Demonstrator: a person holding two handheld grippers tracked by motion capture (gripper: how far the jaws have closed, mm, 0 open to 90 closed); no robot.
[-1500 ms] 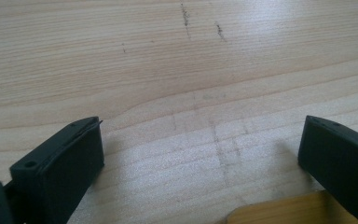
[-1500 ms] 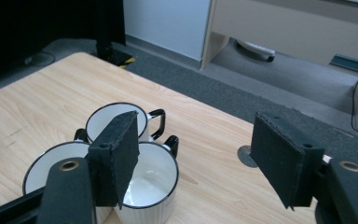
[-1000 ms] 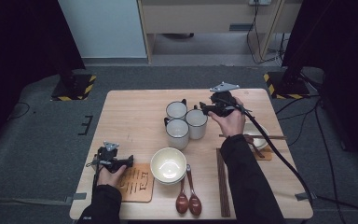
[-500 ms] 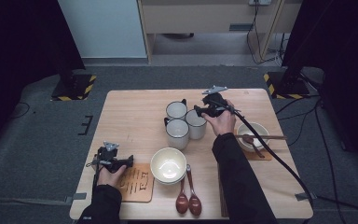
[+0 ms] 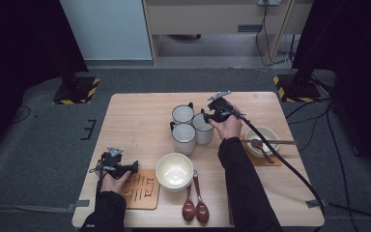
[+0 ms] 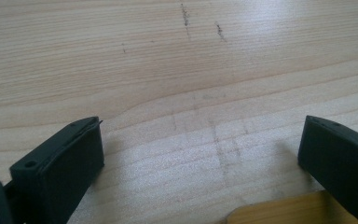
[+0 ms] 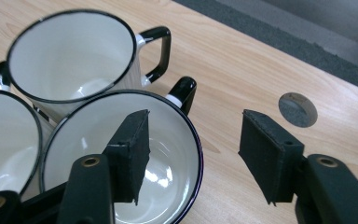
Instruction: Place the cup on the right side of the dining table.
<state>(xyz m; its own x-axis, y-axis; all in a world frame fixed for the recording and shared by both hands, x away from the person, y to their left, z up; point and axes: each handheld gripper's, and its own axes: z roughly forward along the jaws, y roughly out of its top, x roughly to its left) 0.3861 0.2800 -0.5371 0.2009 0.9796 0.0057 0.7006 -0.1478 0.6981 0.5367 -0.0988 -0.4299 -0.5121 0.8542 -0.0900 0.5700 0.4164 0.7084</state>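
Three white enamel mugs with black rims stand together mid-table. My right gripper [image 5: 206, 117] hangs over the right-hand mug [image 5: 203, 130]. In the right gripper view my right gripper [image 7: 196, 135] straddles that mug [image 7: 168, 182]: one jaw dips inside, the other stands outside, and the rim wall beside the handle [image 7: 182, 93] runs between them. The jaws have just been closing, but the pads are clear of the wall. My left gripper [image 5: 134, 167] rests low at the front left, and in its own view the left gripper [image 6: 200, 154] is open wide over bare wood.
A cream bowl [image 5: 174, 170] sits front centre with two brown spoons [image 5: 194, 207] to its right. A carved wooden coaster [image 5: 140, 189] lies by the left hand. At the right a second bowl [image 5: 265, 135] carries a spoon and chopsticks. A round hole [image 7: 297, 109] pierces the tabletop.
The right hand has moved left and down from beside the right-hand bowl onto the mug cluster, its jaws narrowing. The left hand has kept still.
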